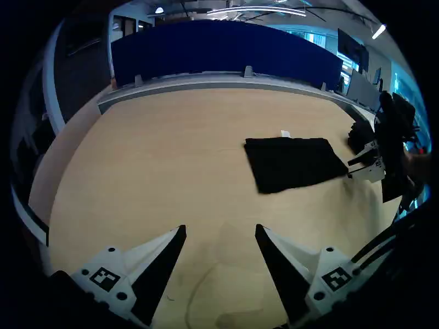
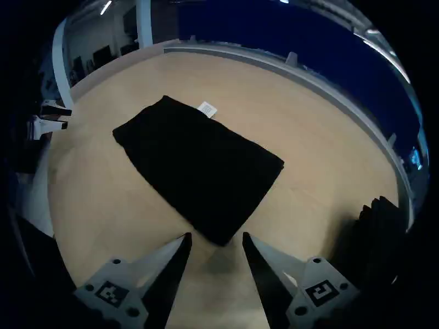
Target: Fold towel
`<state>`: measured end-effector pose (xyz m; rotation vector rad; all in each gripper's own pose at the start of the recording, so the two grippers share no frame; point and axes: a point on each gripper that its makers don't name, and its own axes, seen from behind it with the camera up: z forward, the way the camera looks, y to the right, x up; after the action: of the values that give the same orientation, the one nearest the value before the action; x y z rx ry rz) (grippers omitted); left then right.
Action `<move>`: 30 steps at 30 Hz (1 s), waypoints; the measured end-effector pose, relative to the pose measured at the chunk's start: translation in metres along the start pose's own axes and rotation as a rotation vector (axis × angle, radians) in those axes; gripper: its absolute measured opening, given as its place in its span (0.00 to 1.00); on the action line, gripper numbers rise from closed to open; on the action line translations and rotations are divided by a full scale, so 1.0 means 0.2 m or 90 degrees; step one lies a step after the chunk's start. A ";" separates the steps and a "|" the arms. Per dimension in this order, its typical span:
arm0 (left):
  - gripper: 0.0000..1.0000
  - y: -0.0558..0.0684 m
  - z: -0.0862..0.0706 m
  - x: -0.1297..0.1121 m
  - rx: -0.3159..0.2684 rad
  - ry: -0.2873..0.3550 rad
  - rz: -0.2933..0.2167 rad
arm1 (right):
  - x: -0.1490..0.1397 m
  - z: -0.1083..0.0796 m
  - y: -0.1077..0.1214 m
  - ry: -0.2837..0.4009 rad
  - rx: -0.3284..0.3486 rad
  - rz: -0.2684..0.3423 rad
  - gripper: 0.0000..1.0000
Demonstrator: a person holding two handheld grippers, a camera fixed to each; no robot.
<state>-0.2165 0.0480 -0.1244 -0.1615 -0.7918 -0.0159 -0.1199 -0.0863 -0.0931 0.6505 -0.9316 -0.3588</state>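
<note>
1. The black towel (image 2: 197, 167) lies flat on the worktop (image 2: 307, 126), closer to its right edge than its left. A small white tag (image 2: 207, 109) sticks out on the towel's far side.
2. One corner of the towel points right at the right gripper (image 2: 217, 237). The corner sits just in front of the gap between the two fingers, not touching them.
3. From that corner, the towel's long side runs away and to the left in the right gripper view.
4. The right gripper is spread wide and holds nothing. It is tipped down at the worktop.
5. The left gripper (image 1: 220, 230) is spread wide too, with nothing in it. The towel lies well apart from it, ahead and to its right.
6. So the right gripper is much nearer. I think it should take that near corner first.
7. A dark pile (image 1: 360, 134) sits by the right edge, near the towel. Best not to bump it.
</note>
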 end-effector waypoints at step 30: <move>0.93 -0.03 -0.06 -0.01 0.002 0.004 -0.012 | -0.04 0.04 0.01 -0.023 0.007 -0.001 0.05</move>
<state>-0.2093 0.0396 -0.1334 -0.1505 -0.7869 -0.0322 -0.1311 -0.0831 -0.0931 0.6565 -0.9688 -0.3677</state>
